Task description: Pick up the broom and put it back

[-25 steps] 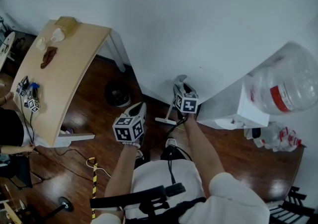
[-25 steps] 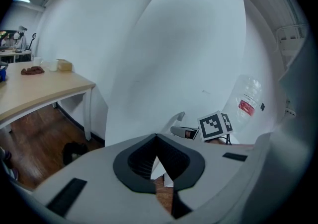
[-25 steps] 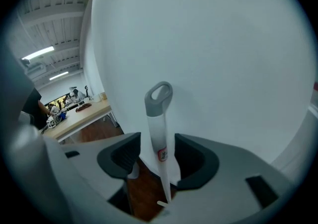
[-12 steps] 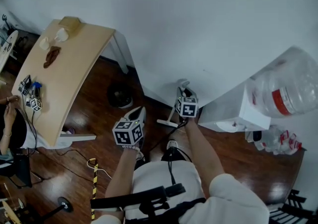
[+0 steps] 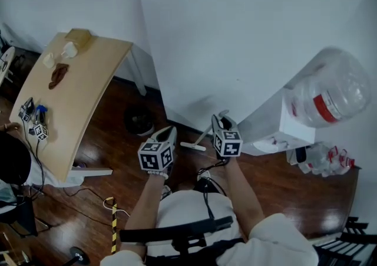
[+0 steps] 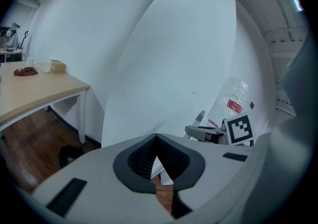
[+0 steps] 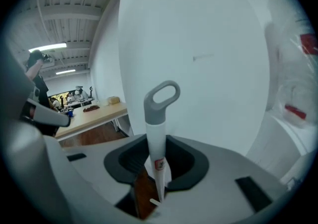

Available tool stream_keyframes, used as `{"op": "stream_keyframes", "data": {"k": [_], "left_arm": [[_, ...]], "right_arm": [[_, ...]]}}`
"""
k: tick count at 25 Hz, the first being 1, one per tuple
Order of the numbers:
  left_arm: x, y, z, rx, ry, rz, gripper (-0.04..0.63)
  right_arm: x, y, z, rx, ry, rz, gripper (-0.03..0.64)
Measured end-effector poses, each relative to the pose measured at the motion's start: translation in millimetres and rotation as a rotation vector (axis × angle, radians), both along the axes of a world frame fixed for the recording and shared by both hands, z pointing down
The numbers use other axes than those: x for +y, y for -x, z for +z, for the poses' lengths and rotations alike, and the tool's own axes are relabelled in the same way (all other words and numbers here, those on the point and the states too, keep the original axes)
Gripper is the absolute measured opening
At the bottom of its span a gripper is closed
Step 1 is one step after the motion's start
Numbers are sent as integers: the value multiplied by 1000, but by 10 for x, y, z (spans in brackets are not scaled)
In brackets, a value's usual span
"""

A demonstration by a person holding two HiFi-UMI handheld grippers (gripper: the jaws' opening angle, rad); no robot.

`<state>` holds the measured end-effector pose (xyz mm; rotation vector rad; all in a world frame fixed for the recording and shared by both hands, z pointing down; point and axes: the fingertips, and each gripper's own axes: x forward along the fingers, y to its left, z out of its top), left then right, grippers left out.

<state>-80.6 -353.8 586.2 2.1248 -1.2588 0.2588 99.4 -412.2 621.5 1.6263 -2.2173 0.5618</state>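
One white broom [image 7: 157, 141] bears a grey loop [image 7: 155, 111] and red label [image 7: 159, 164].

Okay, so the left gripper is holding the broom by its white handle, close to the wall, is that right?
Not the left one. The right gripper is holding the broom by its white handle, close to the wall. The right gripper view shows the handle clamped between its jaws. In the left gripper view, the left gripper holds nothing.
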Motion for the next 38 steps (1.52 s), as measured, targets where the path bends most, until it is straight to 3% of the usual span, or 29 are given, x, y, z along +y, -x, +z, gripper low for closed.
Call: {"op": "stream_keyframes", "data": {"k": [8, 14, 24, 38], "left_arm": [[31, 11, -269, -2, -77, 56, -11], [-13, 39, -488, 2, -129, 60, -11], [0, -18, -672, 6, -176, 77, -11], [54, -90, -620, 15, -161, 98, -11]], "right_arm": [[203, 96, -1169, 2, -180, -8, 129], [251, 179, -1756, 18, -245, 0, 129], [283, 163, -1848, 15, -259, 8, 129], [458, 125, -1851, 9, -248, 4, 129]]}}
